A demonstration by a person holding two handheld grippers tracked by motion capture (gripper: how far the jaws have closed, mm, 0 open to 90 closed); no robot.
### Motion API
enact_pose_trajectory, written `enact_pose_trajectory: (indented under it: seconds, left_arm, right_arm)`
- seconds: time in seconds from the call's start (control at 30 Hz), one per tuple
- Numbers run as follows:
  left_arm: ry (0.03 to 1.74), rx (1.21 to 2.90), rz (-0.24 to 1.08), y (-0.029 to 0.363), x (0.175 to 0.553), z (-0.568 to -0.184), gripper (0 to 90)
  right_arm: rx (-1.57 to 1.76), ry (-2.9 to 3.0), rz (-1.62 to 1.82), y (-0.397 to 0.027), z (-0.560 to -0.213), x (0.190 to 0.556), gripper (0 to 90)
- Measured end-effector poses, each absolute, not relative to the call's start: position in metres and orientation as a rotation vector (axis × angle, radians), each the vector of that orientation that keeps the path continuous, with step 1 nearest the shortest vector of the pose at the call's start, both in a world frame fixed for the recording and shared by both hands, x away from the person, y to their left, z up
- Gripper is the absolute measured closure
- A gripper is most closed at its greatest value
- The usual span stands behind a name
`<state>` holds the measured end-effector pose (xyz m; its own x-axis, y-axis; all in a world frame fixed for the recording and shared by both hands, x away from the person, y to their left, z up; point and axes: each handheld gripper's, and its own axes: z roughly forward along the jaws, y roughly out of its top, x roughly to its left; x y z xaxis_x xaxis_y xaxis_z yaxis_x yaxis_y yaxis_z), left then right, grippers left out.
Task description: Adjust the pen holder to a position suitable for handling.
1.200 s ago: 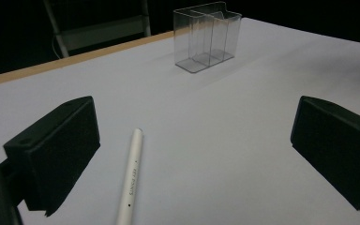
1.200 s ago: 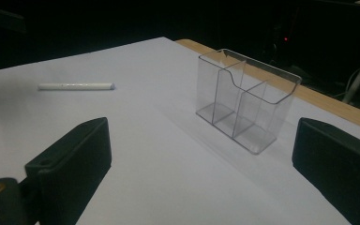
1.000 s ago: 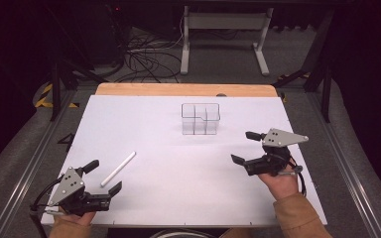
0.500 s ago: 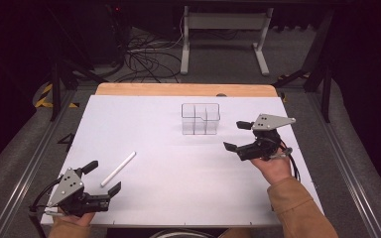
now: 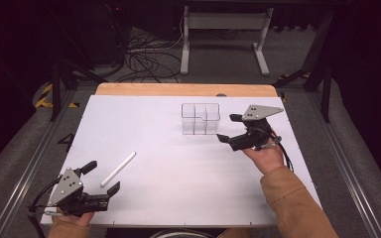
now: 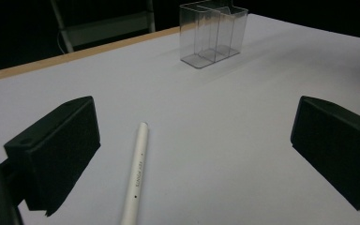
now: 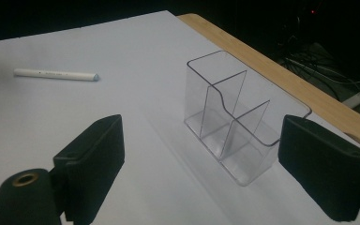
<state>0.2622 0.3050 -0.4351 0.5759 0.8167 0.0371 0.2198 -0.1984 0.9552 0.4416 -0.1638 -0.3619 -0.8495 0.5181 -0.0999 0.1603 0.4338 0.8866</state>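
Observation:
A clear plastic organizer [image 5: 200, 118] with inner dividers stands upright on the white table sheet [image 5: 178, 163], toward the back. My right gripper [image 5: 229, 128] is open just to its right, its jaws pointing at it; in the right gripper view the organizer [image 7: 236, 117] sits ahead between the spread jaws, a short way off. A white pen [image 5: 118, 168] lies flat at the front left. My left gripper [image 5: 100, 177] is open near the front left corner, with the pen [image 6: 137, 173] on the sheet between its jaws, untouched.
A wooden table edge [image 5: 183, 89] borders the back of the sheet. Behind the table stand a metal frame [image 5: 223, 29] and loose cables [image 5: 144, 54] on the floor. The organizer [image 6: 212, 32] is far ahead in the left gripper view.
My right gripper has moved left and toward the back, closing in on the organizer's right side. The left gripper and the pen have stayed put.

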Motion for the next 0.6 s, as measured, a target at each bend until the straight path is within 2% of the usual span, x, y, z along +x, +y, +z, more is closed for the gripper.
enact_pose_trajectory:
  seconds: [0.1, 0.2, 0.6]
  left_arm:
    - [0.860, 1.728, 0.690, 0.304, 0.262, -0.435, 2.3]
    - [0.862, 1.728, 0.692, 0.305, 0.262, -0.435, 2.3]
    - [0.859, 1.728, 0.684, 0.304, 0.263, -0.435, 2.3]
  right_arm:
    - [0.575, 2.332, 1.385, -0.163, -0.359, 0.446, 16.4]
    - [0.542, 2.346, 1.381, -0.162, -0.361, 0.449, 22.8]
    - [0.512, 2.390, 1.275, -0.156, -0.352, 0.464, 28.7]
